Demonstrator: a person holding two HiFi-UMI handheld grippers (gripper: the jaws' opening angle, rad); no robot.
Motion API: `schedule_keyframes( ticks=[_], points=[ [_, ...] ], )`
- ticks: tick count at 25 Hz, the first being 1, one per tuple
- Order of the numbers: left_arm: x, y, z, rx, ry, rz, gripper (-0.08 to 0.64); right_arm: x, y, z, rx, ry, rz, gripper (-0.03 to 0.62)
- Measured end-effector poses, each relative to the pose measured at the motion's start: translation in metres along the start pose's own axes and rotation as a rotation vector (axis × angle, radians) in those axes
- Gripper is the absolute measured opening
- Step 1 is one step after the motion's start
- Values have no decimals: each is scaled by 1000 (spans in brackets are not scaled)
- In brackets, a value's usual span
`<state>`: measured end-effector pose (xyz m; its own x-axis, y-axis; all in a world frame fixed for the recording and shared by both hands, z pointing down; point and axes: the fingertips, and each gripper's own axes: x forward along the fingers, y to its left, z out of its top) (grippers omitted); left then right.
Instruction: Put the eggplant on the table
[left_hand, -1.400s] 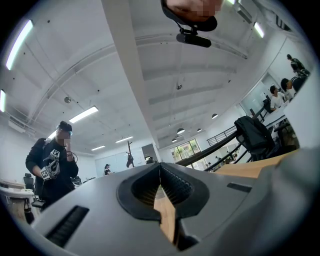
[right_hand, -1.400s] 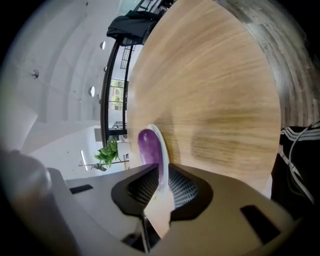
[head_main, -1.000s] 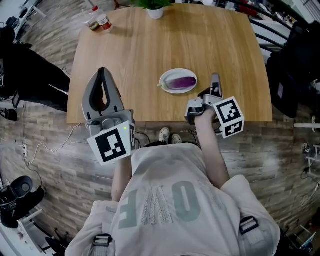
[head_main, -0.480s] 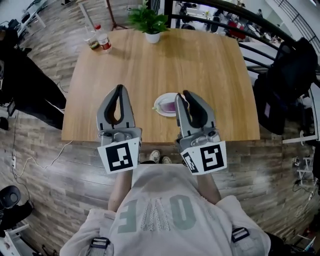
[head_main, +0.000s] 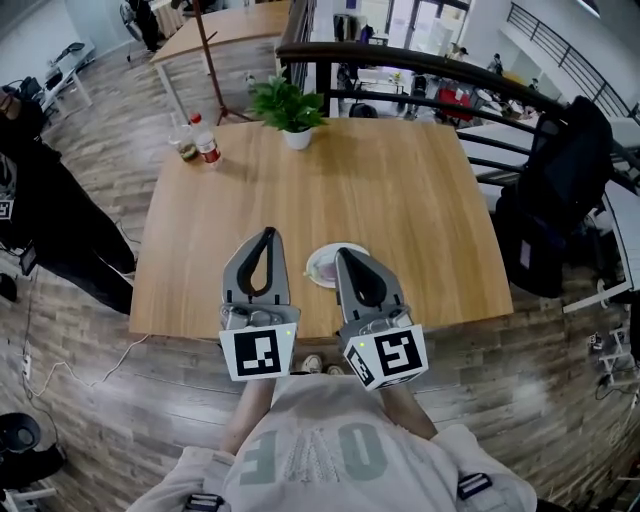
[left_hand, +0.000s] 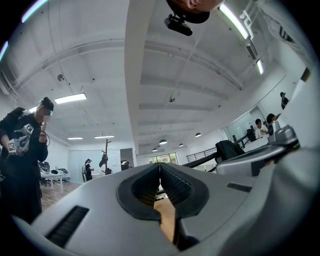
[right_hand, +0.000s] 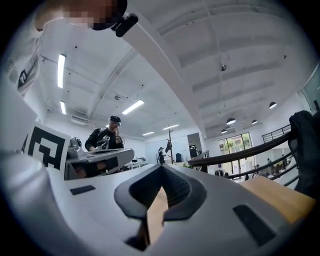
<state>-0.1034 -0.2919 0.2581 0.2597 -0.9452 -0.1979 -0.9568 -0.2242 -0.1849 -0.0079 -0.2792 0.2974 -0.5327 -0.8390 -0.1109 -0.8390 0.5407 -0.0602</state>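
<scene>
A purple eggplant (head_main: 328, 269) lies on a small white plate (head_main: 350, 248) near the front edge of the wooden table (head_main: 400, 200); the grippers hide part of both. My left gripper (head_main: 265, 236) is just left of the plate, shut and empty. My right gripper (head_main: 343, 256) stands upright beside it over the plate's near side, its jaws closing to shut with nothing between them. Both point out nearly level. In the left gripper view the left gripper (left_hand: 160, 165) has its tips together. In the right gripper view the right gripper (right_hand: 161, 168) has its tips together too.
A potted plant (head_main: 288, 110) and two bottles (head_main: 205, 140) stand at the table's far side. A person in black (head_main: 40, 200) stands to the left. A dark bag (head_main: 560, 180) hangs at the right, and a dark railing (head_main: 420, 60) runs behind the table.
My right gripper rose from beside the plate, rolled upright and came level with the left one. My left gripper shifted toward the middle. The head view now takes in more of the room.
</scene>
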Motion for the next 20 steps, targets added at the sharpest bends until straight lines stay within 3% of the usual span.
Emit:
schedule_keyframes(
  ticks=[8, 14, 20],
  points=[
    [-1, 5, 6, 43, -4, 14, 9, 1, -3, 4, 21, -17, -8, 18],
    [-5, 12, 7, 6, -28, 39, 9, -2, -8, 5, 1, -13, -27, 18],
    [-2, 5, 6, 31, -28, 4, 9, -5, -14, 5, 102, -46, -41, 18]
  ],
)
